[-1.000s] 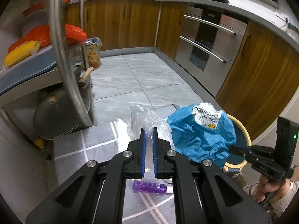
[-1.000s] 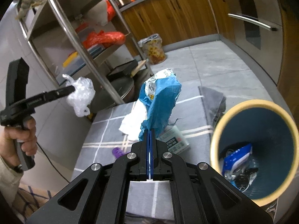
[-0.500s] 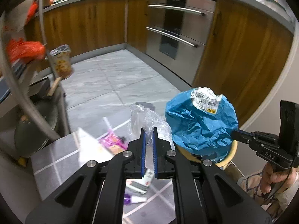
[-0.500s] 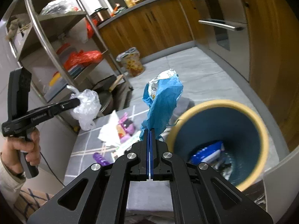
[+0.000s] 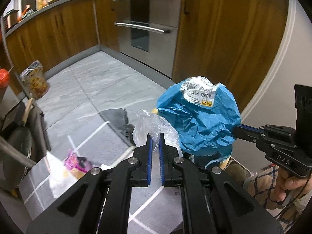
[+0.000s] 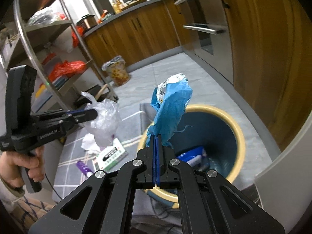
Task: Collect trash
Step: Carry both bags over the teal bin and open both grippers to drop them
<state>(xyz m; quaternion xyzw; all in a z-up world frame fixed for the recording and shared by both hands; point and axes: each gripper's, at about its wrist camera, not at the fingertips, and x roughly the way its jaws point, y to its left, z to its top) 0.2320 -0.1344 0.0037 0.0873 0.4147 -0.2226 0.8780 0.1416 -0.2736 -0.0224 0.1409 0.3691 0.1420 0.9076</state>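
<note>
Trash hangs from both of my tools above the kitchen floor. My right hand-held gripper has its blue pads pressed together on the lower edge of a crumpled blue bag, which stands up from the tips and carries a white printed label at its top. That bag hangs over the near rim of the yellow-rimmed bin, whose dark blue inside already holds a blue-and-white wrapper. My left hand-held gripper pinches a clear plastic bag between narrowly set pads; from the right wrist view the same bag hangs off the tips to the left of the bin, above the grey checked mat. On that mat lie a green-and-white carton, a purple tube and some crumpled white paper. Farther off, a lined wastebasket stands beside the metal shelf rack, near the wooden cabinets.
</note>
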